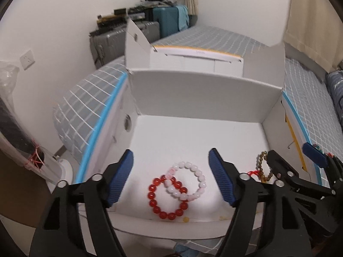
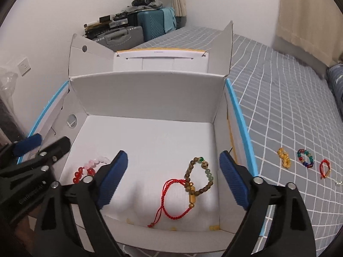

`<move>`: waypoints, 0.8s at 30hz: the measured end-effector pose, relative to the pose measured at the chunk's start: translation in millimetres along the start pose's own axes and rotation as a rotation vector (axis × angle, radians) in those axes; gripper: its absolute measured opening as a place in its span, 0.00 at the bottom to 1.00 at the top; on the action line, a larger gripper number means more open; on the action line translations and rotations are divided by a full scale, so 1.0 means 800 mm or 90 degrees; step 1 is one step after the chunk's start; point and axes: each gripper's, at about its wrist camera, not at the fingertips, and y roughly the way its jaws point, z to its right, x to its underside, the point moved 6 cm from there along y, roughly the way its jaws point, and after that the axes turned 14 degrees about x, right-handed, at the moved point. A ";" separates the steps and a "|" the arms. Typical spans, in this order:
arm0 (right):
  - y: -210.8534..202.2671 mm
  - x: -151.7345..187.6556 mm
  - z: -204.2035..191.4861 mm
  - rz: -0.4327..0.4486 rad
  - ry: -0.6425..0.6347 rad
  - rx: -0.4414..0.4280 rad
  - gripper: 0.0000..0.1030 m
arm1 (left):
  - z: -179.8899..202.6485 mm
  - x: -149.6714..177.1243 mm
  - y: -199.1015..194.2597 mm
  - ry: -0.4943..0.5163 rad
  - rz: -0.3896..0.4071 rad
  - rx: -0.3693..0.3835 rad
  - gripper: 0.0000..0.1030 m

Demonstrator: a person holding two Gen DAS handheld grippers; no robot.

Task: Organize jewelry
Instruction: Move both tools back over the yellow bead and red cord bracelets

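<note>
Left gripper [image 1: 171,176]: my fingers are spread wide with nothing between the pads, held above the near end of the box.
Right gripper [image 2: 173,177]: my fingers are likewise spread wide and empty, over the right half of the box.
Red bead bracelet [image 1: 167,199]: lies flat on the box floor, between my left fingers and slightly toward the near wall.
Pink bead bracelet [image 1: 188,181]: overlaps the upper right of the red bead bracelet, also between my left fingers.
Red cord bracelet [image 2: 171,199]: on the box floor between my right fingers, near the front wall.
Brown bead bracelet [image 2: 199,176]: touches the red cord bracelet at its upper right, closer to my right-hand pad.
White box [image 2: 150,94]: open, flaps raised, resting on the bed.
Bedspread [image 2: 278,107]: grey with a white grid.
Loose pieces on bedspread: yellow bracelet [image 2: 284,157], multicoloured bracelet [image 2: 305,158], small red bracelet [image 2: 325,168], all outside the box to the right.
</note>
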 end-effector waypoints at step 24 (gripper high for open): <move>-0.057 -0.003 0.121 0.048 0.059 0.086 0.93 | 0.101 -0.014 -0.027 0.073 0.043 0.064 0.94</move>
